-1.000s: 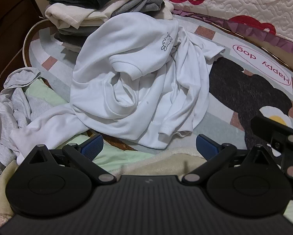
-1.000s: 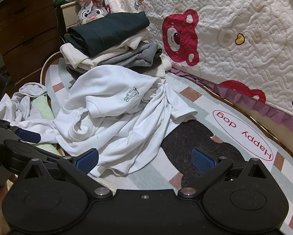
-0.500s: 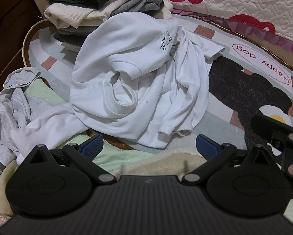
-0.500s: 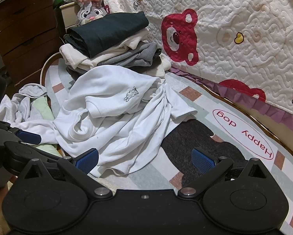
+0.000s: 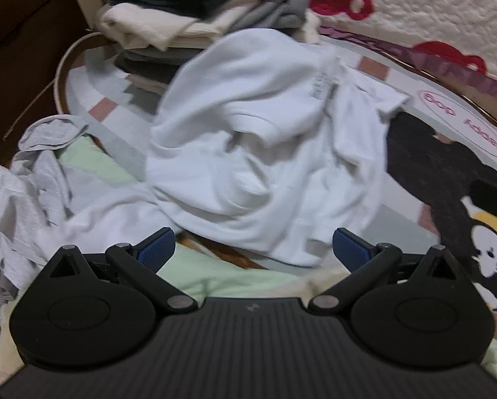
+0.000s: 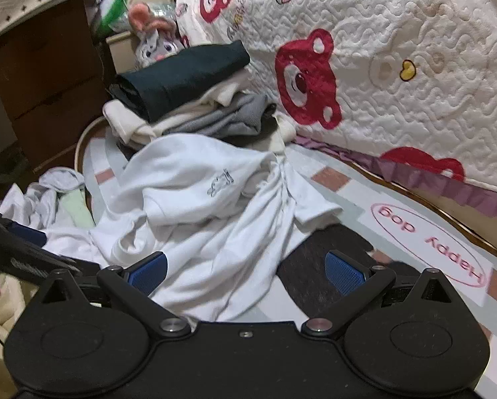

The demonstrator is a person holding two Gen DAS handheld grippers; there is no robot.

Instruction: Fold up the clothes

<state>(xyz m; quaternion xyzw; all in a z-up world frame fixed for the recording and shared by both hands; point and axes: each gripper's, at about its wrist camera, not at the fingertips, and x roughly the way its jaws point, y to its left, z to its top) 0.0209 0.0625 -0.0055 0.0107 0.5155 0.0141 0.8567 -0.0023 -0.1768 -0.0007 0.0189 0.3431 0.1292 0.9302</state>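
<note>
Both sets of jaws stand spread wide and empty — the left gripper [image 5: 253, 249] and right gripper [image 6: 247, 271] hover just short of the crumpled white sweatshirt [image 6: 195, 212], heaped on the rug [image 6: 375, 199] before a folded stack [image 6: 188, 99] — bear quilt [image 6: 398, 66] behind.

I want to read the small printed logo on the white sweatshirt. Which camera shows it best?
The right wrist view: the logo on the white sweatshirt is fairly sharp there, a small dark outline figure. The left wrist view is motion-blurred, so the logo is only a grey smear.
</note>
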